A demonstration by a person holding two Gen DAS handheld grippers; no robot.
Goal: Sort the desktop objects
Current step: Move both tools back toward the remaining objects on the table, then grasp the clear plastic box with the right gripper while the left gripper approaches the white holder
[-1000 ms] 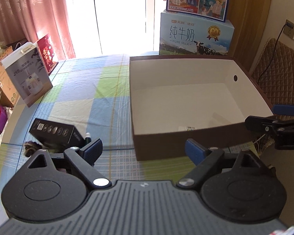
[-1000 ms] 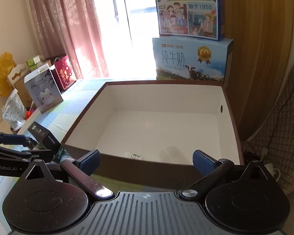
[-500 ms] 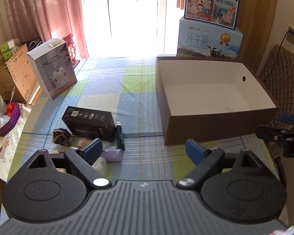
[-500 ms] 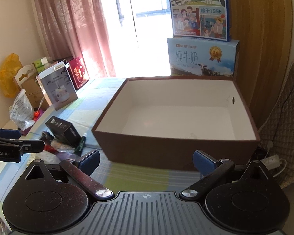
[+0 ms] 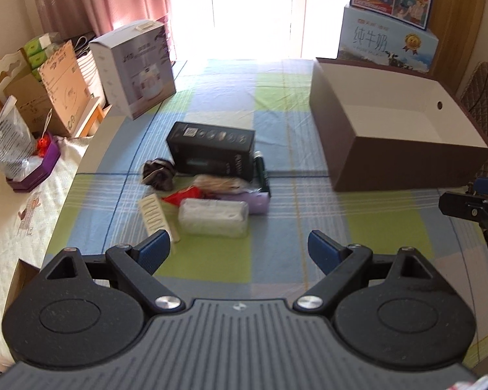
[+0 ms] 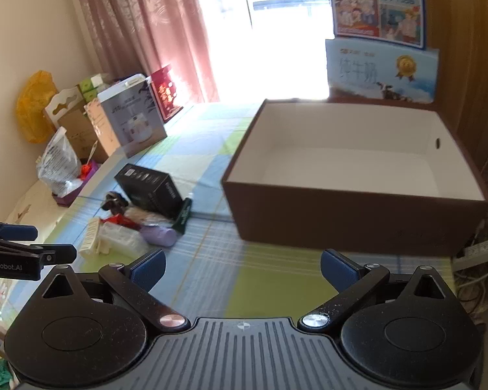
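Both my wrist cameras look from the desk's (image 5: 276, 104) near edge toward the window, sharing the brown box (image 5: 403, 169) (image 6: 351, 217).

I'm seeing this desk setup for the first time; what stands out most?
A big brown box, open and white inside, sits on the right of the checked tablecloth. Left of it a heap of small things clusters around a black carton. Both grippers, left and right, hang open above the cloth.

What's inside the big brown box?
The big brown box shows only bare white walls and floor inside. Its near wall hides the front strip of the floor, so something small could lie there unseen.
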